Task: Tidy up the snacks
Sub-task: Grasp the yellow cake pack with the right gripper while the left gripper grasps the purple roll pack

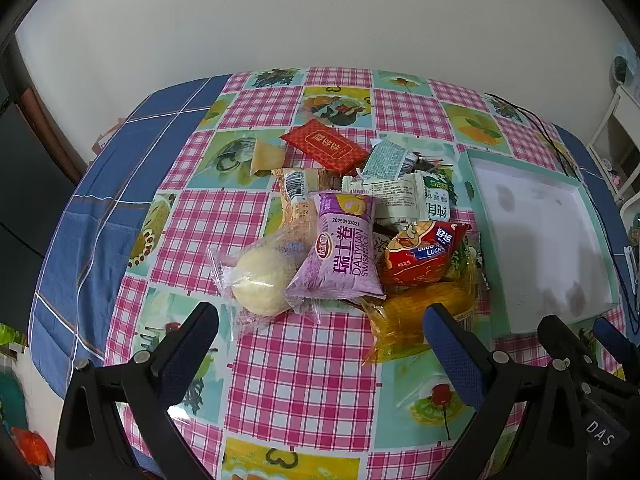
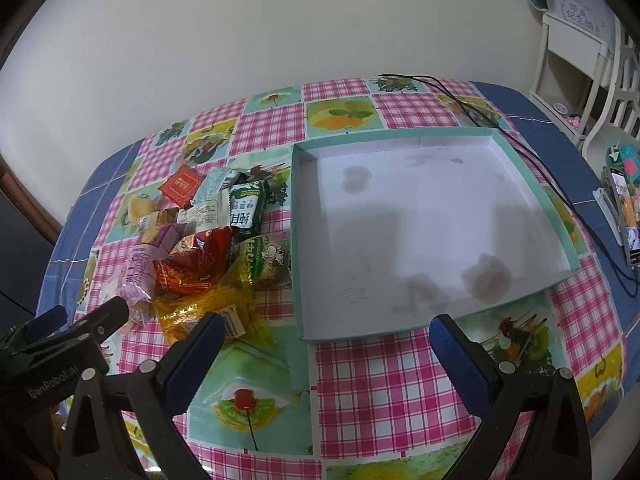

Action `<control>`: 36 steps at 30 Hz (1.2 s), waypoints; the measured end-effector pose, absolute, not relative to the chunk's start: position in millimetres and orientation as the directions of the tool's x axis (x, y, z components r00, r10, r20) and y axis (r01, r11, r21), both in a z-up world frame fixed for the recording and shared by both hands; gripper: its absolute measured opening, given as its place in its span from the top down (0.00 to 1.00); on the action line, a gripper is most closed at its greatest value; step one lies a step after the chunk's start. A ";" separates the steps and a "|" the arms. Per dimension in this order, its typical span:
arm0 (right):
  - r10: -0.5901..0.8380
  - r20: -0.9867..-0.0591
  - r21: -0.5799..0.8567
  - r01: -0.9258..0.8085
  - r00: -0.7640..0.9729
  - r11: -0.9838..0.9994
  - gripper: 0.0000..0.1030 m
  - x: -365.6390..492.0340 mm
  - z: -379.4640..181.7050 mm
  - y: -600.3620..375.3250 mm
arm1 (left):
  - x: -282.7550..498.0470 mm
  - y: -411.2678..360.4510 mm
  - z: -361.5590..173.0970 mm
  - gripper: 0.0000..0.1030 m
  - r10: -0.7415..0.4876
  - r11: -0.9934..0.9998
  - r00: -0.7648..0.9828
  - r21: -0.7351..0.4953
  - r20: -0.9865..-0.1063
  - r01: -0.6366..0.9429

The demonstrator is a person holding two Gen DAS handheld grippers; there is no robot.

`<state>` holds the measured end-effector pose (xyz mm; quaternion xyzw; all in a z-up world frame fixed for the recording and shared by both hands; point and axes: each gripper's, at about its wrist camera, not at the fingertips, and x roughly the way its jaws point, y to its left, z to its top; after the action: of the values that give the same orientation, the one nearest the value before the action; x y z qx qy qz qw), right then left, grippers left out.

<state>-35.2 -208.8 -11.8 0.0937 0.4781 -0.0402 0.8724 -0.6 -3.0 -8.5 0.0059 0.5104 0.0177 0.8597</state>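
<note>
Snacks sit in a heap just ahead of my left gripper [image 1: 320, 344], whose jaws are spread wide w/ nothing between them. Nearest the left finger is the clear-wrapped bun [image 1: 260, 280]; purple swiss roll pack [image 1: 340, 252] lies straight ahead btwn the fingers; yellow corn pack [image 1: 420, 312] touches the tip of the right finger. Red Good Luck pack [image 1: 424, 256] is beyond the corn, and the red envelope-like packet [image 1: 324, 146] lies at the far side of the heap. Bare checked tablecloth [image 1: 300, 380] fills the room btwn the jaws, up to the heap's near edge.

My right gripper [image 2: 326, 344] is also spread wide and holds nothing. Teal-rimmed white tray [image 2: 420, 220] lies ahead, its near edge just past the fingertips, inside empty apart from grey smudges. Corn pack and heap are to the left of my left finger, just beside the tray's left wall. Black cable [image 2: 472, 108] runs past the tray's far right corner. Table edge is well off to the right.
</note>
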 end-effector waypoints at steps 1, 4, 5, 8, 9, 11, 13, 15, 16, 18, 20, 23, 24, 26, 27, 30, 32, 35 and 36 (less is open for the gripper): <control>0.019 -0.842 0.124 0.160 0.539 0.979 0.00 -34.5 -11.9 -207.5 | -0.6 -3.0 -8.4 0.01 0.037 0.999 0.479 0.028 -0.877 -0.024; 0.018 -0.844 0.121 0.158 0.537 0.980 0.00 -33.5 -12.7 -204.8 | -0.6 -3.0 -8.4 0.01 0.036 0.999 0.478 0.028 -0.877 -0.025; 0.017 -0.844 0.120 0.157 0.536 0.980 0.00 -33.4 -13.1 -204.0 | -0.6 -2.4 -8.8 0.01 0.036 0.999 0.478 0.027 -0.878 -0.026; 0.021 -0.848 0.121 0.155 0.529 0.980 0.00 -32.0 -14.3 -200.2 | -0.6 2.3 -9.6 0.01 0.030 0.999 0.475 0.013 -0.879 -0.037; 0.023 -0.849 0.123 0.154 0.527 0.980 0.00 -31.5 -14.6 -199.0 | 0.3 4.1 -9.2 0.01 0.029 0.999 0.474 0.007 -0.880 -0.046; 0.031 -0.852 0.128 0.150 0.523 0.980 0.00 -29.8 -15.5 -194.7 | 1.6 13.5 -9.1 0.01 0.029 0.996 0.472 -0.014 -0.881 -0.086; 0.041 -0.857 0.134 0.145 0.514 0.980 0.00 -27.0 -17.6 -189.0 | 3.9 24.6 -9.5 0.01 0.028 0.991 0.466 -0.038 -0.884 -0.131; 0.054 -0.862 0.143 0.140 0.504 0.980 0.00 -24.6 -20.2 -182.6 | 5.6 35.8 -10.8 0.01 0.034 0.983 0.458 -0.052 -0.888 -0.175; 0.064 -0.864 0.150 0.134 0.500 0.980 0.00 -23.2 -21.4 -178.2 | 6.6 40.0 -11.4 0.01 0.038 0.980 0.455 -0.055 -0.890 -0.189; 0.077 -0.866 0.158 0.125 0.494 0.979 0.00 -20.8 -23.2 -168.7 | 9.0 47.2 -13.4 0.01 0.035 0.976 0.447 -0.066 -0.894 -0.209; 0.100 -0.865 0.175 0.110 0.491 0.978 0.00 -19.1 -24.2 -159.0 | 10.8 52.0 -13.9 0.01 0.031 0.972 0.446 -0.077 -0.894 -0.221; 0.128 -0.867 0.188 0.078 0.481 0.979 0.00 -16.1 -26.7 -144.8 | 13.1 54.8 -14.6 0.01 0.028 0.972 0.446 -0.080 -0.894 -0.221; 0.130 -0.871 0.182 0.066 0.475 0.981 0.00 -15.0 -28.3 -139.8 | 14.2 55.1 -15.0 0.01 0.025 0.972 0.445 -0.082 -0.895 -0.219; 0.136 -0.877 0.177 0.047 0.460 0.983 0.00 -12.1 -32.0 -132.9 | 17.3 53.4 -17.0 0.01 0.015 0.975 0.436 -0.084 -0.900 -0.207; 0.141 -0.880 0.178 0.039 0.453 0.983 0.00 -10.9 -33.7 -130.5 | 19.0 53.1 -18.3 0.01 0.009 0.975 0.432 -0.088 -0.902 -0.204; 0.153 -0.889 0.181 0.024 0.431 0.983 0.00 -6.1 -39.6 -124.9 | 23.0 57.6 -23.3 0.01 0.004 0.971 0.411 -0.095 -0.912 -0.219; 0.153 -0.896 0.175 0.016 0.416 0.984 0.00 -3.2 -44.1 -120.3 | 26.9 60.2 -27.3 0.01 0.004 0.970 0.397 -0.092 -0.918 -0.223; 0.134 -0.910 0.146 0.001 0.392 0.989 0.00 1.3 -51.6 -111.5 | 31.6 68.7 -35.1 0.01 -0.005 0.963 0.374 -0.105 -0.928 -0.248; 0.130 -0.913 0.139 -0.004 0.387 0.990 0.00 2.5 -53.5 -109.0 | 33.5 73.0 -38.2 0.01 -0.013 0.958 0.365 -0.117 -0.931 -0.264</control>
<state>2.5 -109.0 -53.5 0.0570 0.5521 0.0405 0.8309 33.5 73.0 -38.2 -0.1239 0.5584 0.0766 0.8167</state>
